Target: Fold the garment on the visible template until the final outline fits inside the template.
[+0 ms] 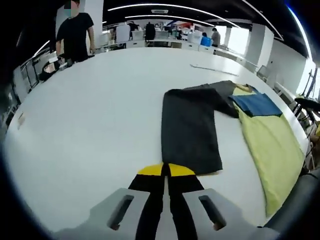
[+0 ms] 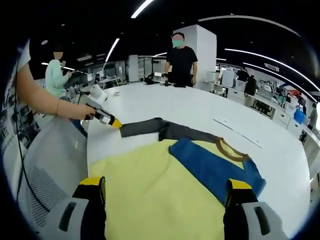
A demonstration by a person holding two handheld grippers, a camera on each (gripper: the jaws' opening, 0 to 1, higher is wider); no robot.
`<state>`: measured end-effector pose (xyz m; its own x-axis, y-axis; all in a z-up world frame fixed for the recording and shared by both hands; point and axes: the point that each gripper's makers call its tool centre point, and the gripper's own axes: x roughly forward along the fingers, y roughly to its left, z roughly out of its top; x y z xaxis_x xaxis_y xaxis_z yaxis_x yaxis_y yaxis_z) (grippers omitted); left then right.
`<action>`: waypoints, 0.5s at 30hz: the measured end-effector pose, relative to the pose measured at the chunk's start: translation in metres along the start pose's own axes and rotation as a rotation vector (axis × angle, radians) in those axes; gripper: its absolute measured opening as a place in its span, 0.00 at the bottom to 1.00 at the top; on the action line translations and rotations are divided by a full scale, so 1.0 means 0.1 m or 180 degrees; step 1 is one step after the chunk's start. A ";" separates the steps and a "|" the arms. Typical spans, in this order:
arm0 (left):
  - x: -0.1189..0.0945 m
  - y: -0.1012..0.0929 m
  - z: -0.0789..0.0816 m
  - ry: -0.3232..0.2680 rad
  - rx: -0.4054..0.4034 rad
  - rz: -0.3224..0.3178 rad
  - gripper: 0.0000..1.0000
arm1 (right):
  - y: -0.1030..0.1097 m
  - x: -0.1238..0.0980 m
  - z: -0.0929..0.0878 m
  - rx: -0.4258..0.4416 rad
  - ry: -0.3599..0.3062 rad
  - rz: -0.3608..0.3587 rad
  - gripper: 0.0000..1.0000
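A dark grey garment lies flat on the white table, one long part stretching toward me. My left gripper is shut, its yellow tips at that garment's near edge and seemingly pinching it. In the right gripper view, the left gripper touches the end of the dark grey garment. A yellow garment with a blue panel and brown collar lies beside it, overlapping it. My right gripper hangs open above the yellow cloth, its jaws wide apart.
A thin pale strip lies farther out on the table. A person in black stands at the far edge, and another in light green stands behind. A grey mesh chair sits by the near table edge.
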<state>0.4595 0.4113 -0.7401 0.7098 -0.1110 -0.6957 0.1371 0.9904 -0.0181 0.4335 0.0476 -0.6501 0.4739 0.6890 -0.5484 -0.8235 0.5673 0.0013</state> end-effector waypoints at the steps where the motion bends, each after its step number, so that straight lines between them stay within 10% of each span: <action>1: -0.03 0.05 0.04 -0.0009 0.0058 0.0047 0.00 | -0.01 -0.01 0.01 0.0012 -0.0016 -0.0006 0.99; 15: 0.00 0.42 0.20 0.0121 0.0525 0.0149 0.00 | -0.03 -0.14 -0.02 -0.0032 -0.0040 0.0000 0.99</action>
<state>0.4795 0.4515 -0.7263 0.6919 -0.0589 -0.7196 0.2183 0.9671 0.1308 0.4287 0.0352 -0.6435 0.4777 0.6947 -0.5377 -0.8266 0.5628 -0.0073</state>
